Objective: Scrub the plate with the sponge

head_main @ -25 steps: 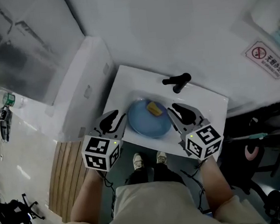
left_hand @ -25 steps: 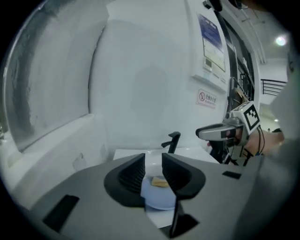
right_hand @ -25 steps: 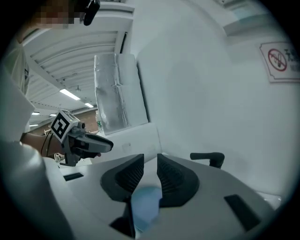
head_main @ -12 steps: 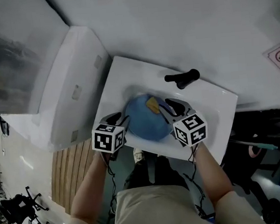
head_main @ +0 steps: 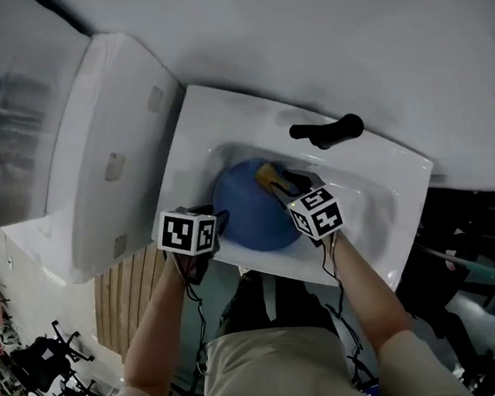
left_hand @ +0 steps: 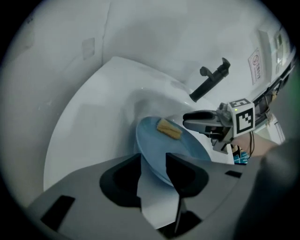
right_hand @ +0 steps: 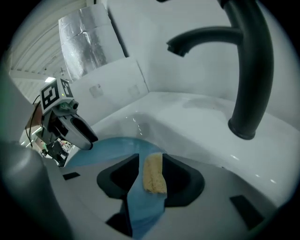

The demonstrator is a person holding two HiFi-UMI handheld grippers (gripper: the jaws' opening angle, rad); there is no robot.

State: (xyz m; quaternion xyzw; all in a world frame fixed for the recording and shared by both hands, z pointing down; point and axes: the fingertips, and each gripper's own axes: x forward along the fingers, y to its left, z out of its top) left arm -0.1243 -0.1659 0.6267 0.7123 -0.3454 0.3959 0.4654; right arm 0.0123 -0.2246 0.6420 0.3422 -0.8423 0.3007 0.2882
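A blue plate (head_main: 247,210) lies in the white sink (head_main: 387,197), carrying a yellow sponge (head_main: 267,177) on its far right part. My left gripper (head_main: 218,224) is at the plate's left rim. In the left gripper view its jaws (left_hand: 153,161) have just been opening and stand open, with the plate's rim (left_hand: 157,164) between them. My right gripper (head_main: 286,185) is low over the sponge. Its jaws (right_hand: 151,165) have also just been opening. They stand open astride the sponge (right_hand: 153,174), which is close to the right-hand jaw.
A black faucet (head_main: 326,130) stands on the sink's back ledge, close above my right gripper (left_hand: 193,121); its spout (right_hand: 248,70) looms large in the right gripper view. A white cabinet (head_main: 104,154) adjoins the sink's left. The person's legs are below the sink's front edge.
Both grippers have come down from in front of the sink into the basin, to the plate's two sides. Their jaws have spread wider. The right one now has the sponge between its jaws.
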